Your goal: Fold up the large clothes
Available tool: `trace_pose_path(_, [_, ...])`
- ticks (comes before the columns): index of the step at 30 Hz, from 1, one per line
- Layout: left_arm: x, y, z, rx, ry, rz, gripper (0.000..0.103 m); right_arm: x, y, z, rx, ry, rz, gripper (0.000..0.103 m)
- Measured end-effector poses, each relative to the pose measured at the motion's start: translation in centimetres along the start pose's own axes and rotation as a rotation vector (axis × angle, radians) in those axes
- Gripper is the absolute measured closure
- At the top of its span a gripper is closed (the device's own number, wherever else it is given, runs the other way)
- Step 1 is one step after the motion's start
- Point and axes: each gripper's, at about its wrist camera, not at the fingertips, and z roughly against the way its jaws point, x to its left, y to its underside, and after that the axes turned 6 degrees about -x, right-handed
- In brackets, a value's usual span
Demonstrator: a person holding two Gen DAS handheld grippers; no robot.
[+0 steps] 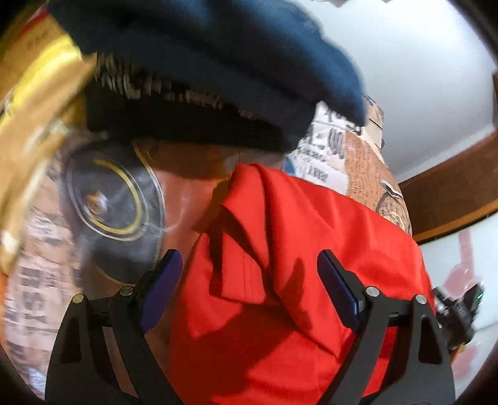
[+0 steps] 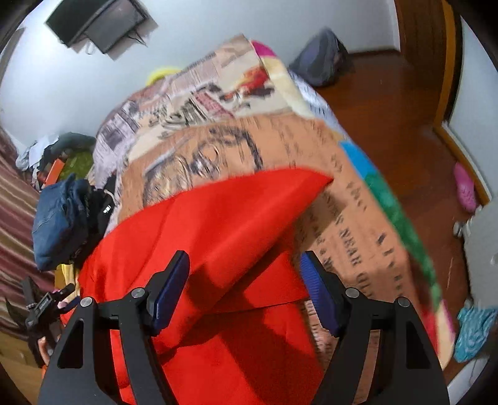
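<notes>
A red garment lies bunched and partly folded on a bed with a newspaper-print cover. My left gripper is open, its blue-padded fingers spread just above the red cloth, with a collar-like fold between them. In the right wrist view the red garment has a corner folded over toward the right. My right gripper is open over it and holds nothing. The left gripper also shows in the right wrist view at the far left edge.
A pile of dark blue and black clothes lies beyond the red garment; it also shows in the right wrist view. The bed cover ends at the right, with wooden floor below. A dark bag and a wall screen are beyond.
</notes>
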Motion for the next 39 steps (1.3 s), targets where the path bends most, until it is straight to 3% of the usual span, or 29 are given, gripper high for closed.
trace_pose_path(5, [1.0, 0.3, -3.3, 0.086, 0.084, 0.098, 0.015, -1.9, 0.5, -2.1, 0.051, -0.034, -0.100, 0.033])
trace_pose_path(8, [0.8, 0.3, -3.9, 0.068, 0.099, 0.108, 0.012, -2.6, 0.4, -2.1, 0.036, -0.075, -0.136, 0.033])
trace_pose_path(13, [0.0, 0.2, -4.3, 0.054, 0.185, 0.140, 0.013, -1.7, -0.2, -3.0, 0.044, -0.132, -0.118, 0.030])
trace_pose_path(15, [-0.4, 0.1, -4.3, 0.049, 0.194, 0.136, 0.015, -1.2, -0.2, -3.2, 0.038, -0.121, -0.099, 0.033])
trace_pose_path(17, [-1.2, 0.2, -4.0, 0.038, 0.173, 0.107, 0.034, -0.8, -0.2, -3.2, 0.022, -0.123, -0.083, 0.042])
trace_pose_path(18, [-1.6, 0.3, -3.9, 0.035, 0.163, 0.087, 0.039, -0.7, -0.1, -3.1, 0.019, -0.131, -0.085, 0.053])
trace_pose_path(19, [-2.1, 0.4, -3.7, 0.031, 0.152, 0.064, 0.052, -0.8, -0.1, -2.9, 0.017, -0.149, -0.094, 0.064])
trace_pose_path(20, [-2.7, 0.6, -3.5, 0.029, 0.143, 0.038, 0.063, -0.9, -0.1, -2.8, 0.015, -0.163, -0.104, 0.069])
trace_pose_path(21, [-3.2, 0.6, -3.2, 0.027, 0.141, 0.018, 0.068, -1.2, -0.1, -2.4, 0.009, -0.187, -0.122, 0.078])
trace_pose_path(23, [-4.6, 0.9, -2.5, 0.007, 0.129, -0.029, 0.080, -1.2, -0.1, -1.7, -0.005, -0.212, -0.136, 0.083])
trace_pose_path(28, [-8.1, 0.9, 0.1, -0.049, 0.108, -0.119, 0.086, 0.4, -0.8, 1.5, -0.076, -0.256, -0.085, 0.086])
trace_pose_path(39, [-16.9, -2.5, 7.9, -0.234, 0.207, -0.278, 0.089, 5.1, -4.5, 8.1, -0.259, -0.279, 0.049, 0.088])
